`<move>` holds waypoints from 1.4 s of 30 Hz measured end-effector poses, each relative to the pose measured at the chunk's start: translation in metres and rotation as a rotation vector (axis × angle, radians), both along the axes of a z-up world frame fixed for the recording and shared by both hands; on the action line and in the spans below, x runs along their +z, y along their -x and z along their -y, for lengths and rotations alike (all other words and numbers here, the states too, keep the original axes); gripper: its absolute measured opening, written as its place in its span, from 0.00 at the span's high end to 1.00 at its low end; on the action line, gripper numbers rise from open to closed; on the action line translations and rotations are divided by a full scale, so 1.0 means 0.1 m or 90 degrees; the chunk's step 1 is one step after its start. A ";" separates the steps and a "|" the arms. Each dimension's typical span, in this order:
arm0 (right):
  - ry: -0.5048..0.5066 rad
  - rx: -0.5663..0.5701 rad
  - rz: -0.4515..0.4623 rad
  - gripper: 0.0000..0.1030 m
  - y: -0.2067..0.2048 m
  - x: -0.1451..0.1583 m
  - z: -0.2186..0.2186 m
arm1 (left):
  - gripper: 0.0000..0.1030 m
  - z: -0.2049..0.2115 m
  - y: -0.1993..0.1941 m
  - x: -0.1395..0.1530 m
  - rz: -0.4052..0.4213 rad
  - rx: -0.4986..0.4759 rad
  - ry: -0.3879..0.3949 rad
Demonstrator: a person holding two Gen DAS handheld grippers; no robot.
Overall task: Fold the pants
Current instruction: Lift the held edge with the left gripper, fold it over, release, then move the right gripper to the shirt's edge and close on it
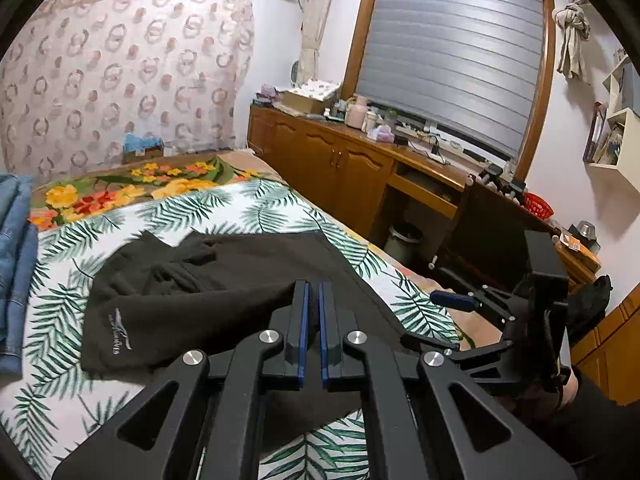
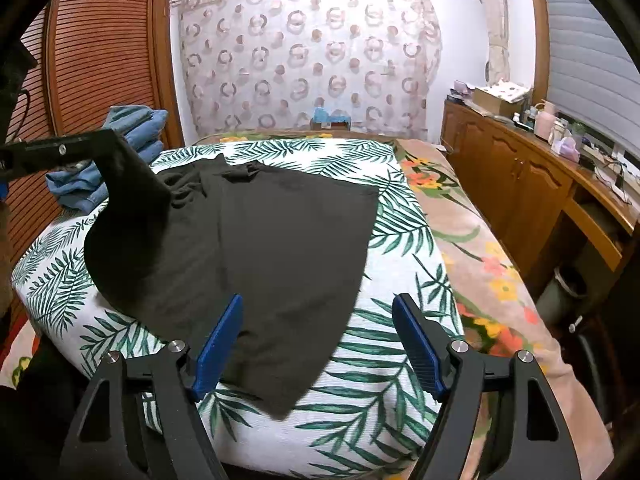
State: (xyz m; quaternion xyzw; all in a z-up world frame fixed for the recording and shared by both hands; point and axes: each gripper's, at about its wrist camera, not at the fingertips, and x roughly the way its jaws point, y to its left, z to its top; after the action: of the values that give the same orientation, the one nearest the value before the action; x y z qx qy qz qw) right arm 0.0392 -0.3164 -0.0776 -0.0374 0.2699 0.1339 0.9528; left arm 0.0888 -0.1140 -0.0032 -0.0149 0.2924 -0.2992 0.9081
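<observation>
Black pants (image 2: 256, 240) lie on the leaf-print bed cover (image 2: 360, 380); left tongs (image 2: 56, 152), at 9 o'clock in the right view, are clamped on a lifted fold, while right tongs (image 2: 318, 344) stand wide with the hem between them, unpressed. Only the left view shows a pale embroidered logo (image 1: 120, 330), unreadable. Folded jeans (image 2: 132, 128) lie at 10 o'clock; a wooden cabinet (image 2: 520, 184) stands at 3 o'clock.

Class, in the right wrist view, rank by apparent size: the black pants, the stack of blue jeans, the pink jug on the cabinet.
1. Black pants, by far the largest.
2. Stack of blue jeans.
3. Pink jug, smallest, though it stands farther away.
</observation>
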 end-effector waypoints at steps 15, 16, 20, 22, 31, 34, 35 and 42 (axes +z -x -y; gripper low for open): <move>-0.019 -0.006 -0.019 0.25 -0.08 -0.12 0.10 | 0.81 0.12 -0.04 -0.14 -0.024 0.018 -0.048; -0.020 -0.005 -0.018 0.25 -0.08 -0.11 0.10 | 0.71 0.09 -0.04 -0.15 -0.027 0.020 -0.047; -0.021 0.001 -0.013 0.25 -0.07 -0.10 0.06 | 0.35 -0.07 -0.01 -0.18 -0.028 0.044 -0.039; -0.021 0.003 -0.012 0.25 -0.08 -0.10 0.02 | 0.26 -0.15 -0.01 -0.19 -0.032 0.054 -0.033; -0.026 0.027 -0.012 0.37 -0.14 -0.08 -0.13 | 0.26 -0.39 0.03 -0.34 -0.040 0.099 -0.063; -0.033 0.035 -0.009 0.39 -0.18 -0.05 -0.20 | 0.26 -0.46 0.01 -0.44 -0.053 0.113 -0.075; -0.033 0.040 -0.007 0.39 -0.19 -0.04 -0.22 | 0.26 -0.48 0.00 -0.47 -0.056 0.117 -0.078; -0.020 0.060 0.014 0.42 -0.26 0.07 -0.40 | 0.26 -0.58 -0.07 -0.72 -0.092 0.135 -0.095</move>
State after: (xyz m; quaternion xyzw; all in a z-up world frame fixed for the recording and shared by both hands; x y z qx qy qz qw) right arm 0.0651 -0.2767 -0.0704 -0.0362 0.2555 0.1827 0.9487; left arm 0.0956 -0.0558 -0.0749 0.0005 0.3754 -0.1772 0.9098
